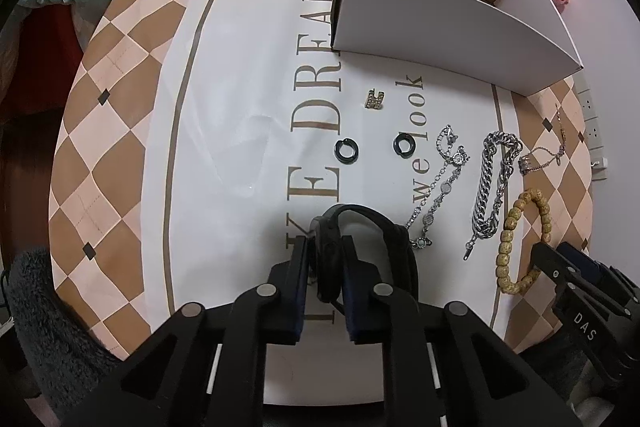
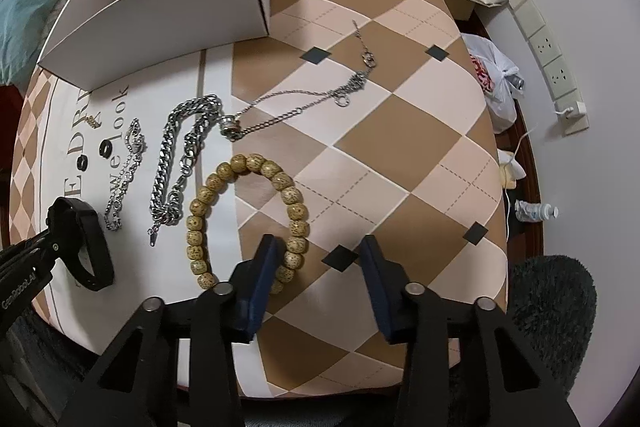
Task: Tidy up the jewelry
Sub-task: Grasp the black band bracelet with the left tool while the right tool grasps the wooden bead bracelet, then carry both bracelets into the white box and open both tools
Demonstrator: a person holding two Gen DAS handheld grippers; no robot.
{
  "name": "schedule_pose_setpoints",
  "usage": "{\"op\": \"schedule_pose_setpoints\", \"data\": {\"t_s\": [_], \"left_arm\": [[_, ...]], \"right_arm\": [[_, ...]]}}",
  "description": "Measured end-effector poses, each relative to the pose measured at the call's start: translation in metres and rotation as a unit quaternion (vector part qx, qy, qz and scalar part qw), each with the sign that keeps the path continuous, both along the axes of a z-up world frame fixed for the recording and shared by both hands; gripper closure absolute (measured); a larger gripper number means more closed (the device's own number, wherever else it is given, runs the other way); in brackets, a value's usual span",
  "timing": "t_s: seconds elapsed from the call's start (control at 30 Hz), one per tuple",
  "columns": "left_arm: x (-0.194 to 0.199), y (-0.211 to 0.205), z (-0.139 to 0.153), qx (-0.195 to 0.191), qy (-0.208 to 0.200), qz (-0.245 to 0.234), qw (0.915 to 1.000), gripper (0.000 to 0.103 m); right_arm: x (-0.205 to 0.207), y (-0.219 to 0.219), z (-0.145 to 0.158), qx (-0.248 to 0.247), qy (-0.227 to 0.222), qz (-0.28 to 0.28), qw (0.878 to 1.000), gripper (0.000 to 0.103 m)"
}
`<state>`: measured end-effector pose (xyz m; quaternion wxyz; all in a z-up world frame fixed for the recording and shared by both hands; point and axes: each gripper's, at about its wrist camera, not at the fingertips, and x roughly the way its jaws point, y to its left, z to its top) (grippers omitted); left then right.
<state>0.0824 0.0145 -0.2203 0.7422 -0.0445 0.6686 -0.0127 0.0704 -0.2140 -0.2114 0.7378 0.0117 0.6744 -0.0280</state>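
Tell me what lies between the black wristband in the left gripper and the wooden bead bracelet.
Two silver chains: a thin one beside the black wristband, then a heavy curb chain next to the wooden bead bracelet. The right wrist view shows it best.

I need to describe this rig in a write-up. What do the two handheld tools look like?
Both match. The left tool and right tool each have two flat fingers faced with dark navy pads, carried on matte black angular linkage arms with round silver pivot pins. White lettering shows on the bodies: "DAS" on the right tool's side, "GenRobot.AI" on the left's. No cables or sleeves are visible.
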Motion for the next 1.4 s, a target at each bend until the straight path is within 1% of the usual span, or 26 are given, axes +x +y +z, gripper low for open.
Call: {"op": "schedule_pose_setpoints", "data": {"t_s": [0.07,0.23,0.3,0.33,0.37,0.4,0.5,0.67,0.83,0.93,1.03,1.13,1.23,1.3,1.37,1.4], "left_arm": [[-0.001,-0.001,0.001,0.001,-0.002,-0.001,1.0,0.091],[-0.002,-0.002,0.0,0.001,-0.004,-0.003,1.0,0.091],[-0.003,-0.003,-0.001,0.001,-0.006,-0.004,1.0,0.091],[-0.003,-0.002,0.001,0.0,-0.005,-0.004,1.0,0.091],[-0.003,-0.001,0.001,-0.002,-0.005,-0.004,1.0,0.091],[-0.003,0.0,0.001,-0.004,-0.006,-0.003,1.0,0.092],[-0.004,0.003,0.01,-0.011,-0.011,-0.005,0.9999,0.093],[-0.002,0.007,0.039,-0.023,-0.036,-0.013,0.999,0.093],[0.005,0.017,0.078,-0.04,-0.071,-0.02,0.9965,0.093],[0.014,0.013,0.105,-0.052,-0.095,-0.026,0.9938,0.093],[0.033,0.004,0.121,-0.061,-0.116,-0.03,0.9909,0.093],[0.057,-0.004,0.132,-0.07,-0.127,-0.035,0.9888,0.093],[0.08,-0.006,0.136,-0.066,-0.136,-0.042,0.9876,0.093],[0.095,-0.008,0.136,-0.066,-0.135,-0.045,0.9876,0.093],[0.11,-0.009,0.131,-0.065,-0.126,-0.046,0.9889,0.093],[0.117,-0.009,0.127,-0.069,-0.121,-0.046,0.9892,0.093]], "right_arm": [[0.0,0.0,0.0,0.0,-0.002,0.003,1.0,0.064],[-0.001,0.002,0.001,0.001,-0.001,0.008,1.0,0.067],[0.0,0.003,0.002,0.0,-0.003,0.011,1.0,0.075],[0.0,0.004,0.002,-0.002,-0.003,0.014,1.0,0.087],[0.0,0.005,0.002,-0.002,-0.001,0.014,1.0,0.093],[0.0,0.003,0.003,0.004,0.0,0.01,1.0,0.093],[0.0,-0.004,0.006,0.045,0.006,-0.01,0.999,0.094],[0.003,-0.01,0.03,0.1,-0.011,-0.021,0.995,0.094],[0.012,-0.003,0.072,0.142,-0.045,-0.007,0.989,0.094],[0.024,0.005,0.1,0.159,-0.069,0.01,0.985,0.094],[0.039,0.011,0.133,0.174,-0.102,0.027,0.979,0.094],[0.062,0.018,0.163,0.181,-0.133,0.048,0.973,0.094],[0.09,0.025,0.174,0.173,-0.15,0.063,0.971,0.094],[0.111,0.031,0.171,0.166,-0.151,0.07,0.972,0.094],[0.13,0.035,0.164,0.161,-0.144,0.072,0.974,0.094],[0.142,0.038,0.156,0.156,-0.136,0.074,0.975,0.094]]}}
